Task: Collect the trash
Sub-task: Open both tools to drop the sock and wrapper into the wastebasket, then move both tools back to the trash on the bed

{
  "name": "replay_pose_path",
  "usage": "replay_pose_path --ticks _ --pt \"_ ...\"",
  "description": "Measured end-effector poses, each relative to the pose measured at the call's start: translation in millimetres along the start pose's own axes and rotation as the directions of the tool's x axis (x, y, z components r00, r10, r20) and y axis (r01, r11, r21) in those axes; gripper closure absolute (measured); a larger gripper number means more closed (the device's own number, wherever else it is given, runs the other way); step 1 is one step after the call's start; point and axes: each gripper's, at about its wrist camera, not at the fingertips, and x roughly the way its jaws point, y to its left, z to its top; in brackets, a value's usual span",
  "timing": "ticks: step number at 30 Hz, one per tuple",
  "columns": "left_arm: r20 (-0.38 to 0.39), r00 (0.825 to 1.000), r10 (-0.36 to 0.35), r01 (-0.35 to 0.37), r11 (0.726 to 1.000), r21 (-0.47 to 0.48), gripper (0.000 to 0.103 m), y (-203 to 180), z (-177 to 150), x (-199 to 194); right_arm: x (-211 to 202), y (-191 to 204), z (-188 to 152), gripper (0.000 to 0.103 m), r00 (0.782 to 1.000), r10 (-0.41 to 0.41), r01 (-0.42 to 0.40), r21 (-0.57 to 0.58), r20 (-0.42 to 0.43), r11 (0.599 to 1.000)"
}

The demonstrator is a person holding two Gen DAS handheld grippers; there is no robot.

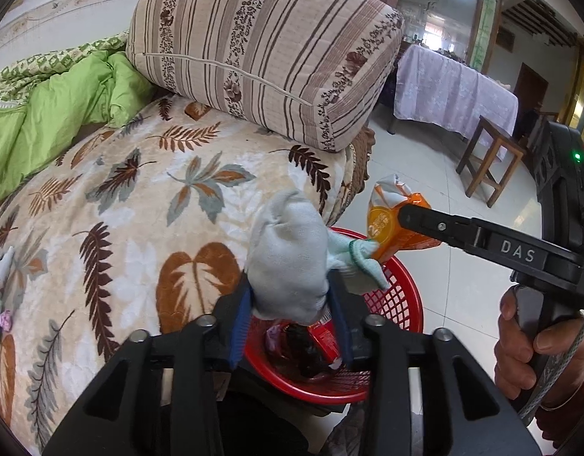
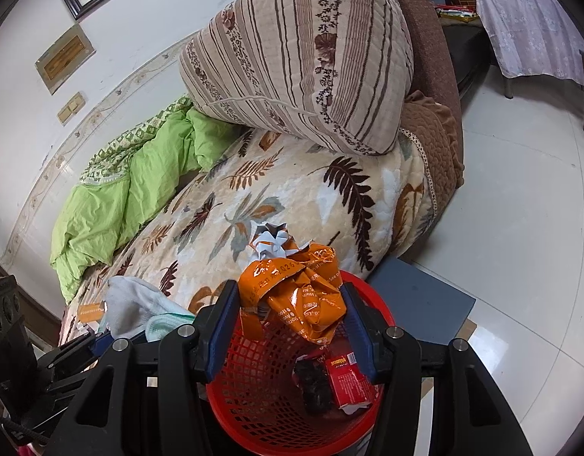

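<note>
Below both pairs of fingers sat the red basket [image 2: 254, 391]; the left gripper [image 1: 292, 304] clenched a pale cloth [image 1: 288, 250], the right gripper [image 2: 288, 315] an orange wrapper [image 2: 292, 288], which might snag or drop outside

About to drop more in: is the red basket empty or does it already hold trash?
Not empty. The basket already holds a red packet and a dark wrapper at its bottom; plenty of room remains.
</note>
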Motion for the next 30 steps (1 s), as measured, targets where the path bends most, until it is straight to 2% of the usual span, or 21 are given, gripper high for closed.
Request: replay_pose_path --ticks 3,9,14,22,26,30 --pt "0.006 1.0 -0.002 0.002 1.0 0.004 0.048 -1.5 -0.5 -1.7 2.7 -2.4 -1.0 0.044 1.0 -0.006 0.007 0.012 -0.011 1.0" --pt "0.023 1.0 0.006 -0.005 0.999 -0.041 0.048 14.2 -1.0 -12.8 3.0 -2.1 -0.3 0.043 1.0 -0.016 0.016 0.017 -0.01 1.0" --pt "0.045 0.997 0.055 -0.05 0.994 -0.096 0.046 42.7 -6.7 -29.8 8.7 14.5 0.8 0.043 0.999 0.032 -0.032 -0.001 -0.014 0.999" --pt "0.062 0.985 0.163 -0.147 0.968 -0.202 0.045 102.4 -23.8 -60.7 38.3 81.5 -8.7 0.043 0.986 0.15 -0.158 -0.1 -0.078 0.982" --pt "0.053 0.975 0.216 -0.195 0.945 -0.264 0.045 136.0 -38.8 -73.7 55.5 124.1 -17.3 0.043 0.971 0.206 -0.225 -0.166 -0.12 0.96" --pt "0.052 0.96 0.274 -0.241 0.909 -0.34 0.045 174.1 -55.2 -92.1 72.2 165.4 -29.4 0.043 0.953 0.251 -0.285 -0.222 -0.169 0.933"
